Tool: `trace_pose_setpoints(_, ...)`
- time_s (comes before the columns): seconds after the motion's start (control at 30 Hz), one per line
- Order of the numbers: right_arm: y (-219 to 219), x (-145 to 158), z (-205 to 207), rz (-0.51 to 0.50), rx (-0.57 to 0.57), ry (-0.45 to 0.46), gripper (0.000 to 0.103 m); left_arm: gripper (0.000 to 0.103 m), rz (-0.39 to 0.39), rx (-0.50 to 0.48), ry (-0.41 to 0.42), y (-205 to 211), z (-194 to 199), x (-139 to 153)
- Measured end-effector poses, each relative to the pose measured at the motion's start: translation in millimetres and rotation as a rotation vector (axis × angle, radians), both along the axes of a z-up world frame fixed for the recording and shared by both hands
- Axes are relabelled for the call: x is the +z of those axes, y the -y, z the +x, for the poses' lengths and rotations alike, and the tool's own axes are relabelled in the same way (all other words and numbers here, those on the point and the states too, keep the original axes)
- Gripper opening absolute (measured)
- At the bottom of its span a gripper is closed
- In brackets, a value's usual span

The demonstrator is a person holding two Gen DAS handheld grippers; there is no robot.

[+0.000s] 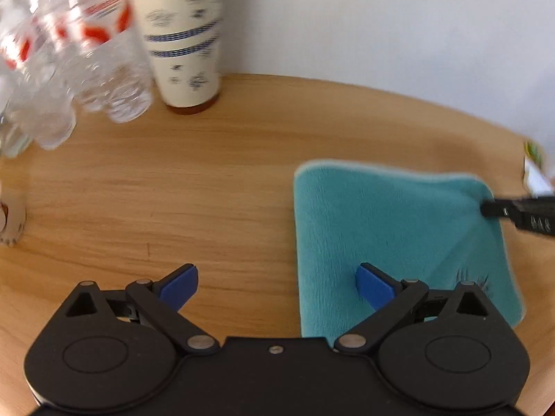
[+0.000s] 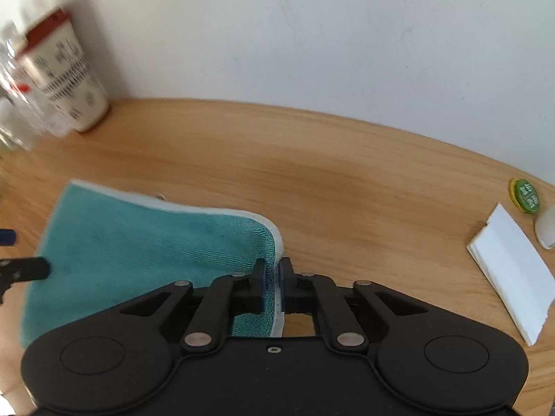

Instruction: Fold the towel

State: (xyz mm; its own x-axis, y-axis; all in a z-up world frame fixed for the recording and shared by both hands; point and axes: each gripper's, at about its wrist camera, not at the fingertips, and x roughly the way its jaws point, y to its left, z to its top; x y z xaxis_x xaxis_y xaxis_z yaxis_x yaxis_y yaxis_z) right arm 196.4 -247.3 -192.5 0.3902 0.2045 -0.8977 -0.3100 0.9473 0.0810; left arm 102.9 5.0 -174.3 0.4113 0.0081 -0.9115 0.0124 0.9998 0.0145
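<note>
A teal towel with a pale hem lies on the wooden table, right of centre in the left wrist view. My left gripper is open and low over the table, its right fingertip over the towel's near left part. In the right wrist view my right gripper is shut on the towel at its right edge, which is lifted slightly. The right gripper's finger shows at the towel's far right corner in the left wrist view. The left gripper's fingertip shows at the left edge of the right wrist view.
A patterned paper cup and clear plastic bottles stand at the back left by the white wall. In the right wrist view a folded white paper, a green cap and a white object lie at the right.
</note>
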Motion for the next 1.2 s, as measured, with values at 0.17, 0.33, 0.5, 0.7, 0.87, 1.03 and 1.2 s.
trace_pose_setpoints(0.17, 3.7, 12.8, -11.7, -0.040, -0.016, 0.072, 0.028, 0.099, -0.013, 0.016, -0.005, -3.2, -2.9, 5.1)
trace_pose_setpoints(0.33, 18.0, 41.9, -55.0, 0.143, 0.017, -0.005, 0.027, 0.100, -0.030, -0.013, 0.025, -1.5, -10.1, 19.6)
trace_pose_setpoints(0.5, -0.8, 4.9, -77.5, 0.170, 0.048, -0.090, 0.022, 0.099, -0.011, -0.017, 0.011, 3.4, -7.9, 6.1)
trace_pose_setpoints(0.7, 2.8, -6.9, -93.0, 0.132, 0.085, -0.088, 0.016, 0.099, 0.014, 0.006, -0.059, 1.2, -5.6, -22.3)
trace_pose_setpoints(0.87, -7.3, -2.9, -96.5, 0.075, 0.105, -0.073, 0.017, 0.099, 0.013, 0.041, -0.076, -0.2, -10.7, -23.1)
trace_pose_setpoints(1.03, -14.3, 10.9, -107.9, 0.151, 0.129, -0.021, 0.026, 0.100, 0.046, -0.041, -0.061, 7.7, -24.9, -7.8)
trace_pose_setpoints(1.2, -20.6, -5.8, -109.0, 0.140, 0.137, -0.051, 0.024, 0.101, 0.042, -0.011, -0.088, 3.6, -29.2, -18.1)
